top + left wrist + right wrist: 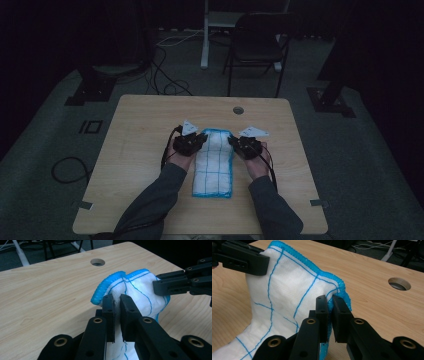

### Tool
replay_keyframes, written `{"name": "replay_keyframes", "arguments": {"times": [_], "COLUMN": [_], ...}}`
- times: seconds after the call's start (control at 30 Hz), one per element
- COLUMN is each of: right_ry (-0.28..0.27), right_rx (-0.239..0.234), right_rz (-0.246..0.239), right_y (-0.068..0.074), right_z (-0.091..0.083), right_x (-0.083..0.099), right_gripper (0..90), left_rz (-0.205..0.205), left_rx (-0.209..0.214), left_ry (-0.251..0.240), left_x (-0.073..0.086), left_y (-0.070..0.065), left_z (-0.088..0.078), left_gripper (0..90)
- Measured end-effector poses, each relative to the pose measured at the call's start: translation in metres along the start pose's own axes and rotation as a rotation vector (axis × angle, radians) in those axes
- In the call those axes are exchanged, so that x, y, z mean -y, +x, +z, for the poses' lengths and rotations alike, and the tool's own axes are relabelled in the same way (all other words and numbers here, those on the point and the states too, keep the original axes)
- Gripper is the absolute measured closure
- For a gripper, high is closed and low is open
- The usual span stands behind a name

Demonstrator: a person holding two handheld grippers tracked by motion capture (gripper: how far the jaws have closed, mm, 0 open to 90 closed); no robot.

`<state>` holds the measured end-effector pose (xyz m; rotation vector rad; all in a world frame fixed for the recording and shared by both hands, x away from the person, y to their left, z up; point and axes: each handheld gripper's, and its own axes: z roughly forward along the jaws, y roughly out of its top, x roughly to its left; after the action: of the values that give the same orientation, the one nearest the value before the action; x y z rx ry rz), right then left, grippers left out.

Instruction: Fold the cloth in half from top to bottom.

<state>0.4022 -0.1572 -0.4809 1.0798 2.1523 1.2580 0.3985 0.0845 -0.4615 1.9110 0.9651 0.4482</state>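
Observation:
A white cloth (214, 162) with blue grid lines and a blue hem lies folded on the wooden table (140, 125), its far end lifted. My left gripper (202, 138) is shut on the far left corner of the cloth (140, 290), the fabric pinched between the pads. At the far right corner of the cloth (294, 292), my right gripper (233, 142) is shut on the hem. In the left gripper view my left gripper (117, 307) has the other gripper's jaws at the right. My right gripper (330, 308) grips beside the blue edge.
A round cable hole (238, 110) sits in the table near its far edge. Beyond the table stand a dark chair (257, 45) and a white stand (205, 35), with cables (165, 75) on the floor. A black cable loop (70, 170) lies left of the table.

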Motion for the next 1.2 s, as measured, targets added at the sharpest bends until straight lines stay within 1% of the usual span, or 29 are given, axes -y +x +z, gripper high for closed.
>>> {"name": "replay_keyframes", "arguments": {"times": [0.07, 0.27, 0.67, 0.97, 1.2], "right_ry": [-0.006, -0.015, -0.020, -0.021, -0.027], "right_rx": [-0.002, -0.009, -0.024, -0.031, -0.038], "right_rz": [-0.003, -0.009, -0.011, -0.007, 0.001], "right_y": [0.002, 0.006, 0.015, 0.020, 0.024], "right_z": [-0.002, -0.006, -0.012, -0.017, -0.020], "right_x": [0.000, 0.002, 0.010, 0.018, 0.022], "right_gripper": [84.6, 84.6, 84.6, 84.6, 84.6], "left_rz": [-0.004, 0.000, -0.007, -0.008, -0.009], "left_rx": [0.001, 0.009, 0.017, 0.026, 0.032], "left_ry": [-0.008, -0.014, -0.018, -0.018, -0.022], "left_x": [0.002, 0.006, 0.018, 0.026, 0.030], "left_y": [-0.001, -0.003, -0.007, -0.011, -0.014], "left_z": [-0.002, -0.009, -0.017, -0.021, -0.026], "left_gripper": [83.8, 83.7, 83.5, 83.4, 83.4]}}
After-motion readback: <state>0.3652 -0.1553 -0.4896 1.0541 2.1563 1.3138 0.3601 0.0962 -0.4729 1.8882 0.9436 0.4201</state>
